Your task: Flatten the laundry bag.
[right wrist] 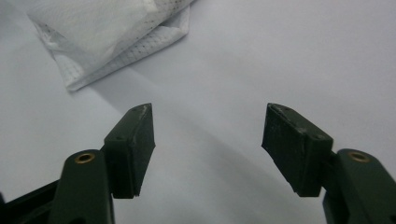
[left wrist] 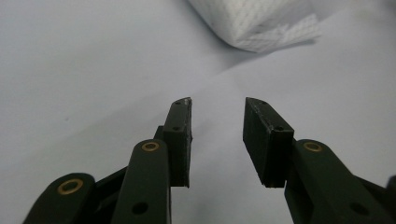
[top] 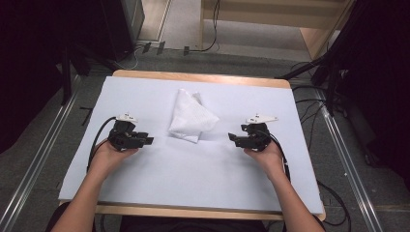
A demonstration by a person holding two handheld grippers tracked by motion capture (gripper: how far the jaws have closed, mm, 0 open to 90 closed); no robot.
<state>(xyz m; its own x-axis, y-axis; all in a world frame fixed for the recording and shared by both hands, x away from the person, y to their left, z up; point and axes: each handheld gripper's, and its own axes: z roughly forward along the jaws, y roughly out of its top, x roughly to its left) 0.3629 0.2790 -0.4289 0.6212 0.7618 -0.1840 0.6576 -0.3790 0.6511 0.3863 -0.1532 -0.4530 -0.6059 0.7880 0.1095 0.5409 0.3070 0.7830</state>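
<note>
Forearms enter from the bottom of the high view, each hand resting low on the white table cover (top: 193, 183) with a gripper pointed inward. Left gripper (top: 145, 140) sits left of centre, right gripper (top: 233, 138) right of centre, both apart from the folded white cloth (top: 190, 118) that lies between them and slightly farther back, mid-table. Cloth looks folded into a rough triangle, layers stacked, near edge facing the person

Left gripper view: left gripper (left wrist: 217, 105) jaws parted to a moderate gap, nothing between them, bare cover underneath. Cloth (left wrist: 254, 23) at the top, ahead and a bit right of the jaw line, one dotted corner sticking out

Right gripper view: right gripper (right wrist: 208, 114) jaws spread wider than the left's, empty. Cloth (right wrist: 102, 32) at upper left, layered edges visible, off the jaw axis

Risks, my read: neither gripper is aimed straight at the cloth, so a straight push forward would likely miss or nudge it sideways. Thin layers lying flat mean a jaw could pinch just the top ply and unfold the stack, or catch the table cover along with it and drag the cover. Grabbing at uneven heights would likely skew the fold
</note>
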